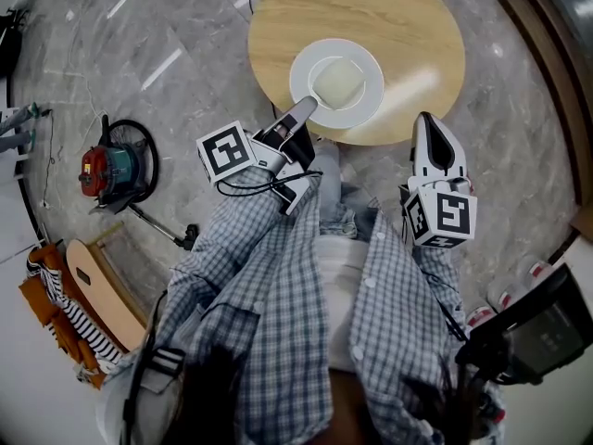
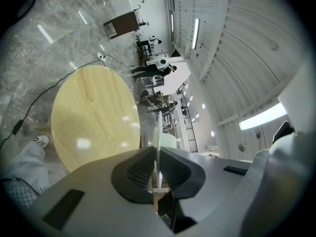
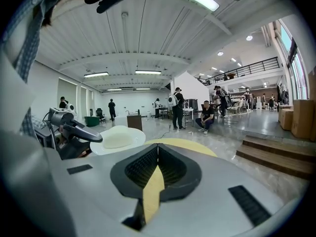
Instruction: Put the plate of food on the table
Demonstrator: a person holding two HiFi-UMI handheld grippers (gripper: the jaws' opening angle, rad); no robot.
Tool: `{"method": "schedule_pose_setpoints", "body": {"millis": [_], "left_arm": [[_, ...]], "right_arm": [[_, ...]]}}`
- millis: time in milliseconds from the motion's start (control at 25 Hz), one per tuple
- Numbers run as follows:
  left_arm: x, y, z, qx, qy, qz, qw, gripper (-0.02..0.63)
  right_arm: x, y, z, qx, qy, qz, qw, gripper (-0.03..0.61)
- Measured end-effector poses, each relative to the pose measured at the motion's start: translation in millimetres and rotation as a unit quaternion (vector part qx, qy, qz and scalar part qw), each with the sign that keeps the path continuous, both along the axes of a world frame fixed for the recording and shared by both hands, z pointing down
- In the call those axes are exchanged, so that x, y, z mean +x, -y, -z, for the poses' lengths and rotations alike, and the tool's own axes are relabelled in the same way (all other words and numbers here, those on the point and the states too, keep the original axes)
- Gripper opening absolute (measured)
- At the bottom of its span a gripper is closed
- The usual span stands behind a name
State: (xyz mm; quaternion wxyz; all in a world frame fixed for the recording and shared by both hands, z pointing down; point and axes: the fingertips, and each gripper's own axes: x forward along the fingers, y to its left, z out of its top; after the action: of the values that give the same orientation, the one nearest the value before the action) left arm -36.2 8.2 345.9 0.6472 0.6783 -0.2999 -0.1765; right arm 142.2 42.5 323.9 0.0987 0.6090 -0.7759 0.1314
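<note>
A white plate (image 1: 357,105) bearing a pale mound of food (image 1: 337,81) lies over the near half of the round wooden table (image 1: 408,26). My left gripper (image 1: 301,111) is shut on the plate's near-left rim. In the left gripper view the plate (image 2: 156,130) shows edge-on, pinched between the dark pads of that gripper (image 2: 156,156). Whether the plate rests on the tabletop (image 2: 94,117) I cannot tell. My right gripper (image 1: 428,126) is shut and empty at the table's near-right edge. Its own view shows its closed tips (image 3: 158,148), with the plate (image 3: 117,138) off to their left.
A red and teal machine (image 1: 104,170) with a hose lies on the marble floor at the left. A wooden board (image 1: 88,290) and striped cloth sit at the lower left. Steps (image 3: 276,154) rise at the right. People (image 3: 207,116) stand and sit far back.
</note>
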Motion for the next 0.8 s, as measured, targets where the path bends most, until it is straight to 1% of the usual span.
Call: {"method": "schedule_pose_setpoints", "body": {"millis": [160,360,480,640,720,800], "left_arm": [[-1.4,13.9,-9.9,-0.005,0.007,-0.006,0.9999,0.023],[6.7,22.9,-15.4,-0.010,-0.004,-0.015,0.9998,0.023],[11.4,27.9,-15.0,-0.006,-0.004,-0.021,0.9997,0.023],[20.0,52.4,-21.4,-0.005,-0.007,-0.026,0.9996,0.023],[21.9,61.1,-25.5,-0.007,-0.008,-0.027,0.9996,0.023],[22.3,65.5,-30.6,-0.010,-0.001,-0.031,0.9995,0.023]], "right_arm": [[-6.5,16.0,-6.7,-0.007,-0.001,0.004,1.000,0.008],[-9.0,20.0,-9.0,-0.010,-0.007,0.004,1.000,0.008],[-4.8,20.0,-9.2,-0.013,-0.005,-0.004,1.000,0.008],[5.9,38.7,-20.4,-0.034,-0.011,-0.020,0.999,0.008],[8.1,45.8,-26.0,-0.046,0.004,-0.029,0.999,0.008],[11.5,50.9,-29.9,-0.054,0.034,-0.044,0.997,0.008]]}}
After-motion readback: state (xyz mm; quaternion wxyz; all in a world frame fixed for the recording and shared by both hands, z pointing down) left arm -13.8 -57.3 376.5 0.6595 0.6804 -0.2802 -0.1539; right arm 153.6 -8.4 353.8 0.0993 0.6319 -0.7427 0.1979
